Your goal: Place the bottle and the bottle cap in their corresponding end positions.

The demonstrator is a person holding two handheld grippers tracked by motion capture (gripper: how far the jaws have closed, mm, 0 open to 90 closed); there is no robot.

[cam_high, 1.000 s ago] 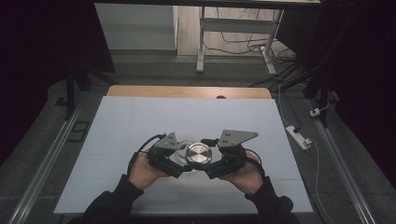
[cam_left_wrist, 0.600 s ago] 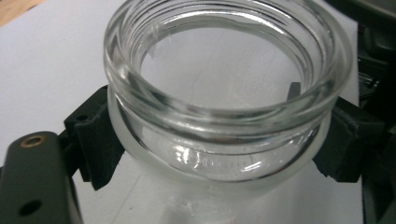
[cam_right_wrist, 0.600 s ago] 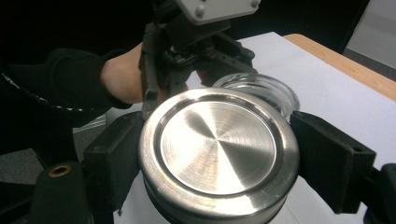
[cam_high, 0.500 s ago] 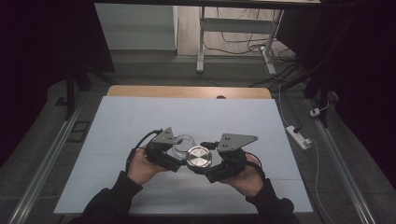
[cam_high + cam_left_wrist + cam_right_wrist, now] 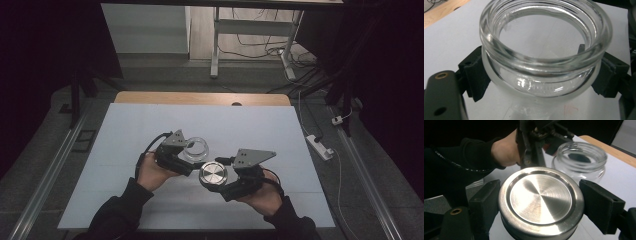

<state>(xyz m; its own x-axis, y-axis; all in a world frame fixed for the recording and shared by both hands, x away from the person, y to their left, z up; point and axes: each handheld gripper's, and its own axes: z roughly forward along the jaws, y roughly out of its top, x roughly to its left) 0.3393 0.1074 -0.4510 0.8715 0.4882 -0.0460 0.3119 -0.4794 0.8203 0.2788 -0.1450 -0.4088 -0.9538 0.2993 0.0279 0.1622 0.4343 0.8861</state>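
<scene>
High view: left gripper point(image 5: 189, 159) clamps the glass jar point(image 5: 195, 148) mid-frame; right gripper point(image 5: 222, 181) grips the metal lid point(image 5: 213, 175) beside it.

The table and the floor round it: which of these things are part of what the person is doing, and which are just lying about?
In use:
- glass jar, clamped in the left gripper
- metal lid, clamped in the right gripper, off the jar
- white table beneath them

Lying about:
- power strip on the floor
- cables behind the table
- white desk frame
</scene>
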